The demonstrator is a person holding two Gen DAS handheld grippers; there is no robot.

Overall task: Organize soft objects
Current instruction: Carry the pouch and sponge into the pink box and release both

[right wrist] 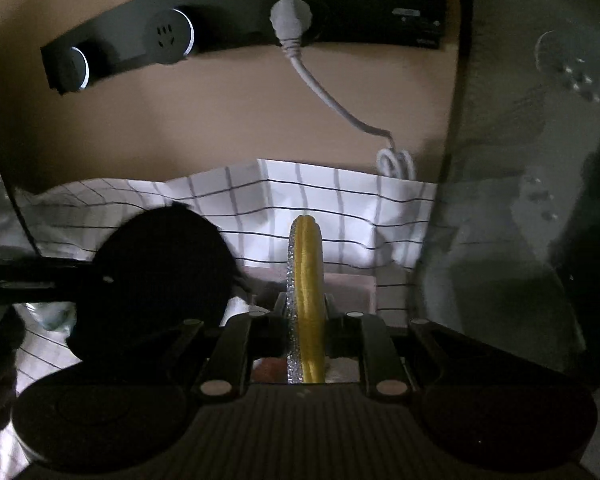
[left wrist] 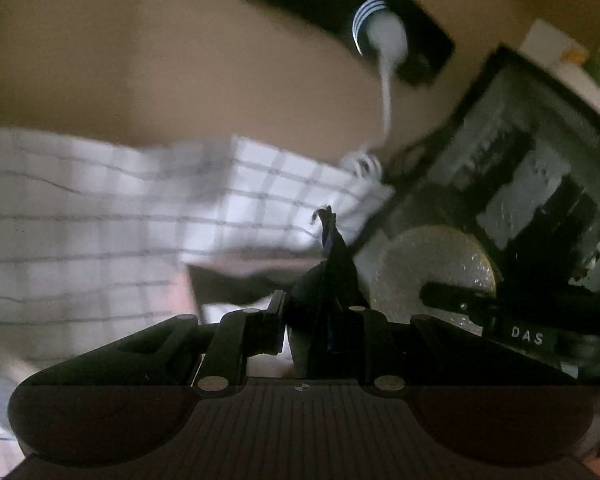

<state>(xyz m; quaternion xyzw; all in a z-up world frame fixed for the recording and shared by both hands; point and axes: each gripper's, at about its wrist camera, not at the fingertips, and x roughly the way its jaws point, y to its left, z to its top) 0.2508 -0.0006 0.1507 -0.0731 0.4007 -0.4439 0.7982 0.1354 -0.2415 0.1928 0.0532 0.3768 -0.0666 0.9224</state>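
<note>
Right wrist view shows the right gripper (right wrist: 305, 308) clamped narrow on a round yellow sponge pad (right wrist: 306, 280) with a glittery silver scouring face, held edge-on and upright between the pads. Beyond it lies a white checked cloth (right wrist: 340, 204) draped against a beige wall, where a black power strip (right wrist: 240, 20) carries a grey plug (right wrist: 290, 16) whose cord drops to a coil behind the cloth. A dark round pad (right wrist: 164, 268) hangs to the left of the sponge, and a dark glass-fronted appliance (right wrist: 520, 200) fills the right side. From the left wrist view, the left gripper (left wrist: 328, 280) is likewise pinched narrow on a thin black soft piece (left wrist: 332, 240), seen edge-on; its exact kind is hard to tell in the dim, blurred picture. The yellow sponge shows there just to its right, near the appliance. By my reading, both soft items are lifted and in transit, so the step in hand is carrying. Next comes choosing a spot on or near the checked cloth, lowering each piece level, and only then letting the jaws widen, keeping clear of the cord.
</note>
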